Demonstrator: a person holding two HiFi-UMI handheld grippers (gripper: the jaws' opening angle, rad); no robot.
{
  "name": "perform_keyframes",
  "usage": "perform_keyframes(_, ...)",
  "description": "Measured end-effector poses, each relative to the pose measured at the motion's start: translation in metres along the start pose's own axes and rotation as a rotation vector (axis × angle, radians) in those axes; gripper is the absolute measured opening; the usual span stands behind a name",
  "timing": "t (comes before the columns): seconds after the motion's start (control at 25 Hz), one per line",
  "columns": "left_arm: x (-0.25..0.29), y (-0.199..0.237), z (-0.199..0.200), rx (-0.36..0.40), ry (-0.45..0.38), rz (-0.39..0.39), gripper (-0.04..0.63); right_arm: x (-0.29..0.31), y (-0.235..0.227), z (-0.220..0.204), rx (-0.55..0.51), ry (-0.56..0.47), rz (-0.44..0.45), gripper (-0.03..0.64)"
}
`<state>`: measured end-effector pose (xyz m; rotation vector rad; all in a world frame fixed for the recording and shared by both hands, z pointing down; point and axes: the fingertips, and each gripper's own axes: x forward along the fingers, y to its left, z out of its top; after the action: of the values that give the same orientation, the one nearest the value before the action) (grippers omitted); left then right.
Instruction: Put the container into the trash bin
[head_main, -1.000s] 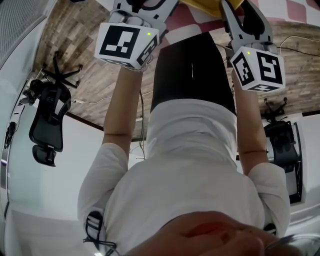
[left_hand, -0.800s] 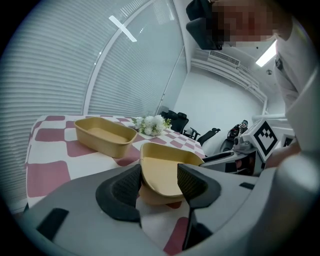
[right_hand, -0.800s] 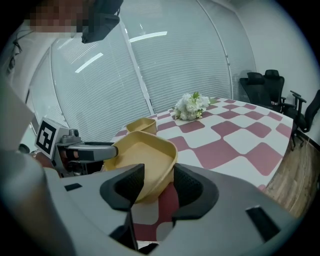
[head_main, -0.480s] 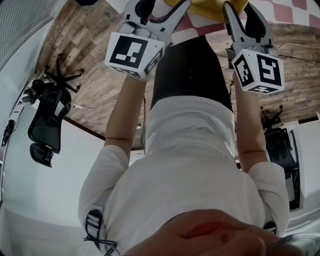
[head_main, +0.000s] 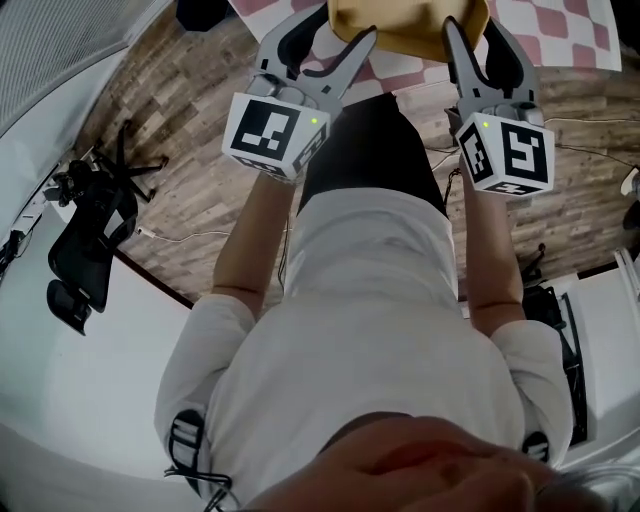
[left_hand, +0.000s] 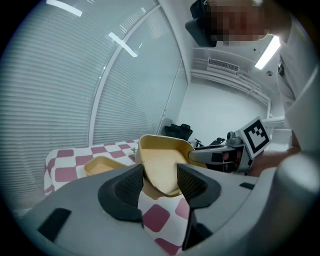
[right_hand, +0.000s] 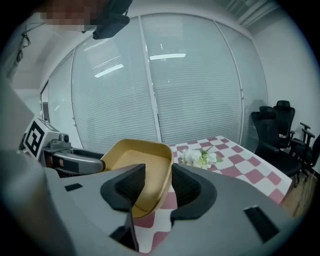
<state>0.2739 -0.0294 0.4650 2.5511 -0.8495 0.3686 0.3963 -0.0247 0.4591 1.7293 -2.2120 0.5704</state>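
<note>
Yellow container (head_main: 405, 25) hangs between my two claws, up off the checked cloth (left_hand: 159, 219).
My left claw (left_hand: 160, 182) pinches one corner of it, with the rim right between its jaws. My right claw (right_hand: 159, 186) has the other side wall between its jaws, and those jaws are closing on it. The container looks light, thin and bendy, like pressed paper, so I think a hard squeeze would crush it. I would grip the stiff rim on both sides and hold it level. No trash bin shows near either claw.
</note>
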Motion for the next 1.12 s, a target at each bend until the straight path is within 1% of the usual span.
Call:
perform_keyframes(0.2, -0.018, -0.006, 0.044, 0.013, -0.068, 0.049, 0.219, -0.012, 0.008, 0.046, -0.049, -0.058, 0.028, 0.176)
perform_keyframes(0.36, -0.032, -0.014, 0.073, 0.026, -0.111, 0.079, 0.219, -0.027, 0.013, 0.078, -0.076, -0.104, 0.04, 0.161)
perform_keyframes(0.48, -0.043, -0.02, 0.087, 0.026, -0.132, 0.104, 0.216, -0.036, 0.018, 0.095, -0.095, -0.126, 0.052, 0.143)
perform_keyframes(0.84, -0.066, -0.042, 0.136, 0.056, -0.218, 0.143, 0.215, -0.063, 0.024, 0.152, -0.152, -0.225, 0.06, 0.13)
perform_keyframes(1.12, -0.094, -0.062, 0.164, 0.078, -0.267, 0.174, 0.215, -0.093, 0.033, 0.183, -0.192, -0.293, 0.06, 0.086)
